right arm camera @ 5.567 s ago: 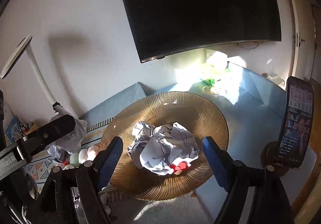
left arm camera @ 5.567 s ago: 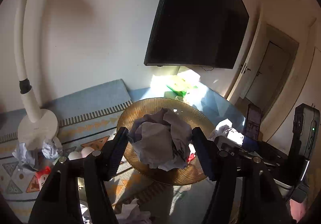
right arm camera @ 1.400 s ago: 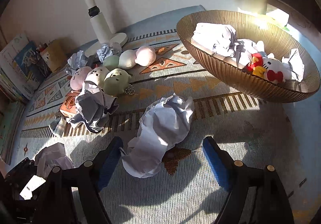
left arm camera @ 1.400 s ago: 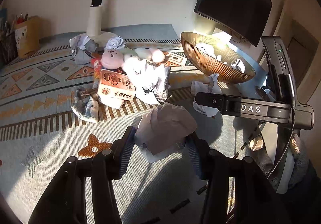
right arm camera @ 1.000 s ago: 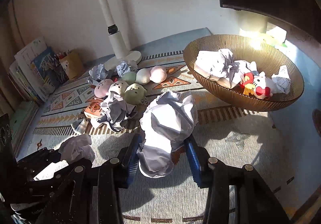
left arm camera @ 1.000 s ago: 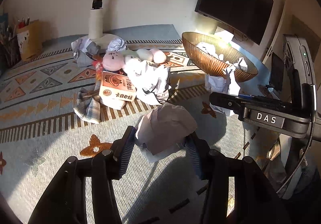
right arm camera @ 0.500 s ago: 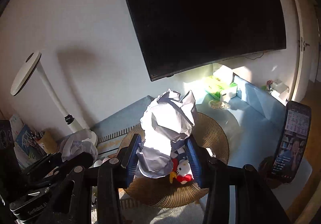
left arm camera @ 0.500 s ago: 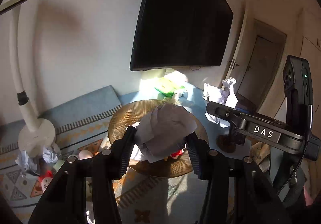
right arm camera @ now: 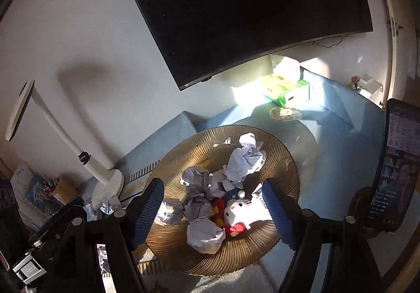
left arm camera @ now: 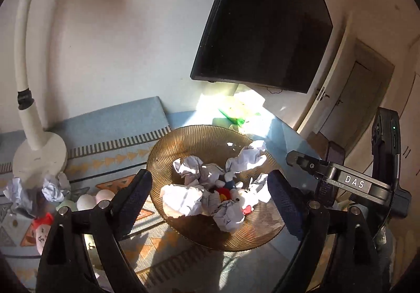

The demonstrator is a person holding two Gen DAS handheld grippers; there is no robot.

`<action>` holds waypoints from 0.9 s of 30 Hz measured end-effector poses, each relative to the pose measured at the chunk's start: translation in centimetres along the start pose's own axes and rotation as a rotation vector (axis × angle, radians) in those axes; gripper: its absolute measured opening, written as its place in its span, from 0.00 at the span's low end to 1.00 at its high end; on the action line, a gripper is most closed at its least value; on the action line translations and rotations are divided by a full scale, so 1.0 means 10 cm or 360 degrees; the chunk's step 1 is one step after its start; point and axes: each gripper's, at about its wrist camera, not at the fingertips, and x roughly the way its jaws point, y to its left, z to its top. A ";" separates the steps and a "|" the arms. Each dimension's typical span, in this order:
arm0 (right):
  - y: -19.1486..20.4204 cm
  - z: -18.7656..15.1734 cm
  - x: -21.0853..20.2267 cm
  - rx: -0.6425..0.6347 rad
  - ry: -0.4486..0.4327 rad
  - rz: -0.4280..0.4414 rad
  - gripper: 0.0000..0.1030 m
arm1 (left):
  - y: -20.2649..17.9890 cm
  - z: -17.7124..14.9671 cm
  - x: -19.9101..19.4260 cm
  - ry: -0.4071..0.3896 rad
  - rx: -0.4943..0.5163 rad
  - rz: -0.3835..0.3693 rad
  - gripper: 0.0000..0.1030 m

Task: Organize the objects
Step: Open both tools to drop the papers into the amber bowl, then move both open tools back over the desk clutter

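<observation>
Progress: partway, judged from the lie of things. Several paper balls [right arm camera: 204, 236] already sit in the bowl [right arm camera: 286, 161]; others remain outside it.
Step in hand: a drop into the bowl, as it appears, with both tools poised above it.
Left gripper [left arm camera: 210, 197]: jaws opening, spread wide, nothing between them. It hangs over the near rim of the bowl.
Right gripper [right arm camera: 212, 209]: jaws opening, nothing pressed between the pads. It too hangs over the bowl, tilted downward.
Bowl: amber, ribbed, wide and shallow; it stands half on the patterned mat [left arm camera: 110, 140] and half on the blue surface [right arm camera: 338, 151].
Bowl contents: a heap of crumpled white paper, one ball apart toward the far rim, and a white plush toy [right arm camera: 236, 211] with a red bow lying among them near the middle.
Left outside: crumpled paper [left arm camera: 53, 188] at the foot of the lamp [left arm camera: 39, 153], pale egg-shaped toys [left arm camera: 85, 201] just beside it, and a small red and white toy [left arm camera: 42, 224] near the left edge.
Remaining work: the loose paper and small toys on the mat appear still to need gathering. Whether the toys belong in this bowl cannot be told.
Surroundings: a dark screen [right arm camera: 236, 4] on the wall, a green tissue box [right arm camera: 286, 90] behind the bowl, a phone on a stand [right arm camera: 396, 166] to the right.
</observation>
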 end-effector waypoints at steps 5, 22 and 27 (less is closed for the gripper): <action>0.55 -0.32 -0.26 -0.0186 -0.0019 0.0158 0.74 | 0.03 -0.14 -0.90 -0.0301 -0.0009 0.0231 0.86; 1.46 -1.92 0.59 -0.0610 0.0154 0.0166 0.74 | 1.41 -1.69 -1.50 -0.0153 -0.0191 0.1027 0.95; 1.46 -1.94 0.66 -0.0616 0.0217 0.0178 0.74 | 1.37 -1.73 -1.40 -0.0064 -0.0141 0.0942 0.96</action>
